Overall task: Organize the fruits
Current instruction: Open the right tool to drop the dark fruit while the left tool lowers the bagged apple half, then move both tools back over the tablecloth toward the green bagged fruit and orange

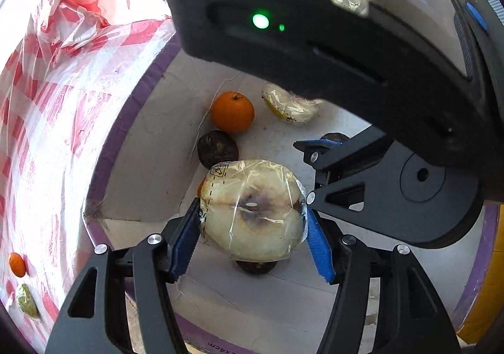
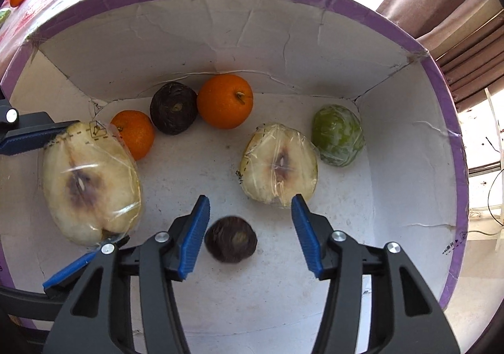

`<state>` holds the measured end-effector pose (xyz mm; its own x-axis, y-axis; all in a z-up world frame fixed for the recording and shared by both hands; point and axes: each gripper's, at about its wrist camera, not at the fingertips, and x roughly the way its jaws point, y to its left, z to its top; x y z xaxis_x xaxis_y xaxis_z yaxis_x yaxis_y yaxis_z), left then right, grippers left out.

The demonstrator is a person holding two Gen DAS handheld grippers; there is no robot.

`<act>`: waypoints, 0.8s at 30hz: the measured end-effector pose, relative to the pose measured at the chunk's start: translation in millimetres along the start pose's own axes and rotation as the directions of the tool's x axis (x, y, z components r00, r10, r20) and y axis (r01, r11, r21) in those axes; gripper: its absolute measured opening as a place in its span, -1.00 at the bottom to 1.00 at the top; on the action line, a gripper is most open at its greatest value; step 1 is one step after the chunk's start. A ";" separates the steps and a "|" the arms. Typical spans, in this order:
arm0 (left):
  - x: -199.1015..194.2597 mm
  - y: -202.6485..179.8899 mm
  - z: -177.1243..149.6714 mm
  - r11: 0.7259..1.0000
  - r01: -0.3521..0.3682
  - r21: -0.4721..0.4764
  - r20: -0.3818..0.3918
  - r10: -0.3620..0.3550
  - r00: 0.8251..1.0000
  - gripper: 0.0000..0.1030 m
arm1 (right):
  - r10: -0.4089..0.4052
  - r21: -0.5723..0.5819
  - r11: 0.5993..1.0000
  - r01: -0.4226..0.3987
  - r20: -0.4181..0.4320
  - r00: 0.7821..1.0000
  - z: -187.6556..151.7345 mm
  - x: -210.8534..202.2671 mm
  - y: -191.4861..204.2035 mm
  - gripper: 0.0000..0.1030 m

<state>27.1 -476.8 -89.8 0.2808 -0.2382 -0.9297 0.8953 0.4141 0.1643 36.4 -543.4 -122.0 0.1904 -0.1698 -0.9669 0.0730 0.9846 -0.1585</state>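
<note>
Purple-rimmed white box [image 2: 220, 39], orange fruit [image 2: 225, 101], possibly red-checked plastic sheet [image 1: 47, 108]

On the box rim [image 1: 220, 346] you can read upside-down print ending "x4cm". The box's right edge [image 2: 453, 247] bears small Chinese characters, illegible to you.
</note>
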 end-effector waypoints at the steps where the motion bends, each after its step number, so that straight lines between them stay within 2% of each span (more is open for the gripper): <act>1: 0.2 0.3 0.0 1.000 -0.002 -0.001 0.002 0.002 1.000 0.17 | -0.003 0.004 1.000 0.003 0.003 1.000 1.3 -0.2 -2.1 0.13; 8: -5.1 -1.6 2.6 1.000 -0.021 -0.020 0.027 0.022 0.999 0.25 | 0.001 0.034 0.999 -0.002 0.021 1.000 3.8 -7.9 -14.1 0.26; 13: -17.8 5.1 0.1 0.998 -0.033 -0.051 0.084 0.037 0.996 0.29 | 0.018 0.083 0.996 -0.024 0.076 0.997 -1.4 -21.7 -25.6 0.43; 15: -24.4 8.7 -1.5 0.997 -0.043 -0.069 0.114 0.050 0.992 0.39 | 0.023 0.100 0.994 -0.034 0.105 0.994 -1.8 -28.9 -31.0 0.45; 20: -48.5 20.3 -3.3 0.989 -0.076 -0.125 0.210 0.101 0.972 0.65 | 0.025 0.150 0.987 -0.058 0.214 0.976 -9.2 -56.4 -39.4 0.58; 24: -71.1 33.7 -10.8 0.980 -0.098 -0.175 0.309 0.150 0.939 0.70 | 0.032 0.180 0.980 -0.091 0.309 0.951 -13.2 -84.0 -38.8 0.58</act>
<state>33.5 -436.4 -21.7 0.5045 -0.4333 -0.7469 0.7889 0.5828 0.1948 4.6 -566.9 -37.3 0.4858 -0.1429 -0.8623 0.2300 0.9727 -0.0316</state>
